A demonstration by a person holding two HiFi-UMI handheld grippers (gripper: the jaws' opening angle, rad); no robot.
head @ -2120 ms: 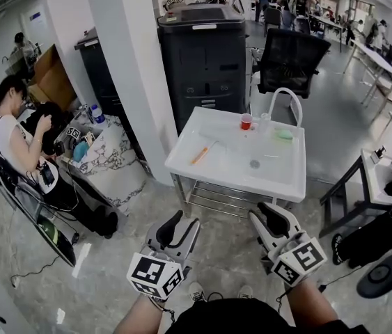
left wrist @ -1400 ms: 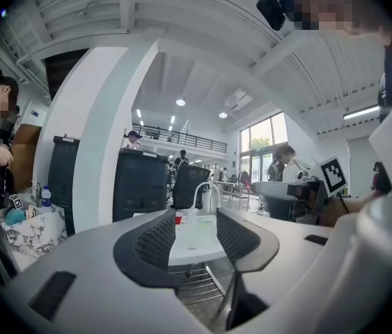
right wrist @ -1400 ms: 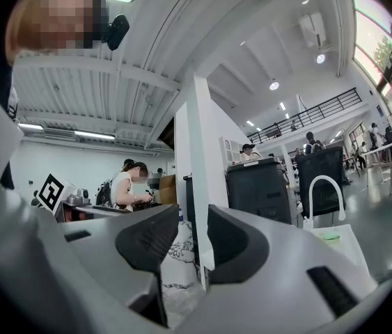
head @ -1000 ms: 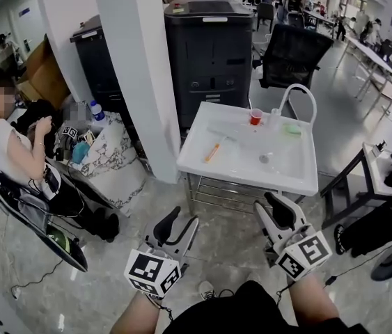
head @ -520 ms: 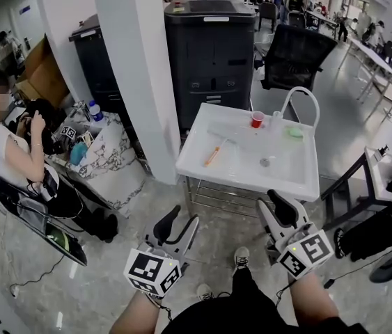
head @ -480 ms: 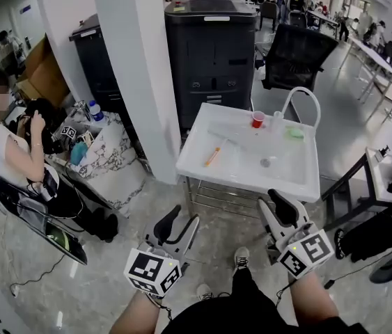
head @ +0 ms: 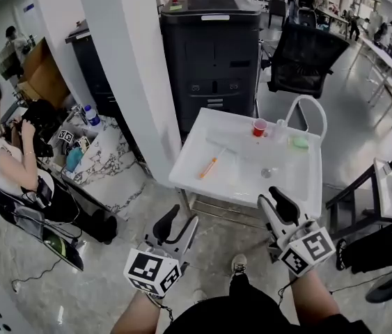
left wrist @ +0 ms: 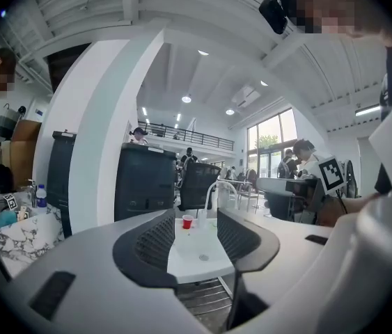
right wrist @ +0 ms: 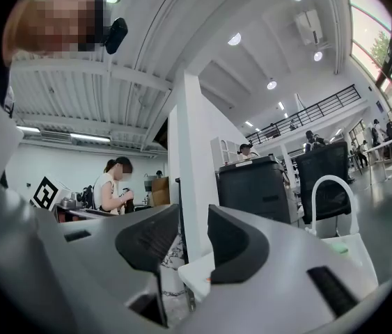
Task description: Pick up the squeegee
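Observation:
The squeegee (head: 208, 167), with an orange handle and a clear blade, lies on the left part of the white sink table (head: 189, 176) in the head view. Both grippers hover over the floor short of the table's near edge, pointing level at it. The left gripper (head: 178, 221) is open and holds nothing. In the left gripper view the table top and a red cup (left wrist: 187, 221) show through the gap of the left gripper (left wrist: 196, 239). The right gripper (head: 272, 206) is also open and empty; in its own view the right gripper (right wrist: 192, 241) frames the table's corner.
On the table stand a red cup (head: 259, 127), a green sponge (head: 298, 142) and a white arched faucet (head: 307, 110). A white pillar (head: 126, 68) and a black cabinet (head: 209, 47) stand behind it, with a black chair (head: 307, 54) beside them. A person (head: 8, 158) sits at the left.
Both grippers and the head camera have moved forward, so the table now sits closer and larger in view. The jaws look the same.

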